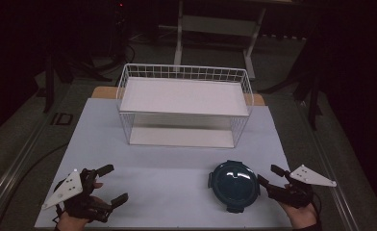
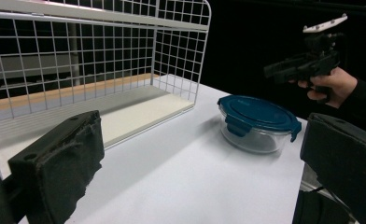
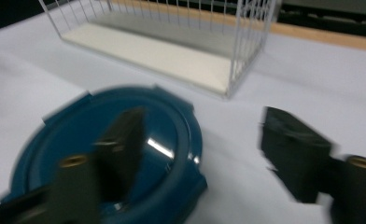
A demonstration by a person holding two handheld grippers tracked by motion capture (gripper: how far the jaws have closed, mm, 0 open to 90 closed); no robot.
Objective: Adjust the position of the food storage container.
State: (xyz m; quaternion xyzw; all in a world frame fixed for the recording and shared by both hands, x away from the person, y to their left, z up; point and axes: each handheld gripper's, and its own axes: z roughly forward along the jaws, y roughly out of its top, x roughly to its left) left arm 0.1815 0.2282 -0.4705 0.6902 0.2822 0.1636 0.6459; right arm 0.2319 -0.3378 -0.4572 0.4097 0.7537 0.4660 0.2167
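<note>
A round clear container with a dark teal clip-on lid (image 1: 233,183) (image 2: 256,114) (image 3: 167,116) sits on the white tabletop (image 1: 167,168) at the front right. My right gripper (image 1: 269,177) (image 3: 204,149) is at the container's right edge. In the right gripper view one jaw hangs over the lid and the other stands over bare table, with the rim between them and untouched. It is open, and the left gripper view shows it raised in a hand (image 2: 284,67). My left gripper (image 1: 113,185) (image 2: 200,163) rests open at the front left, with nothing between its jaws.
A white wire rack (image 1: 184,96) (image 2: 78,56) (image 3: 172,51) with an upper shelf and a lower floor board stands at the back middle of the table. Bare white tabletop lies between the rack and both grippers. Dark floor and stands surround the table.
</note>
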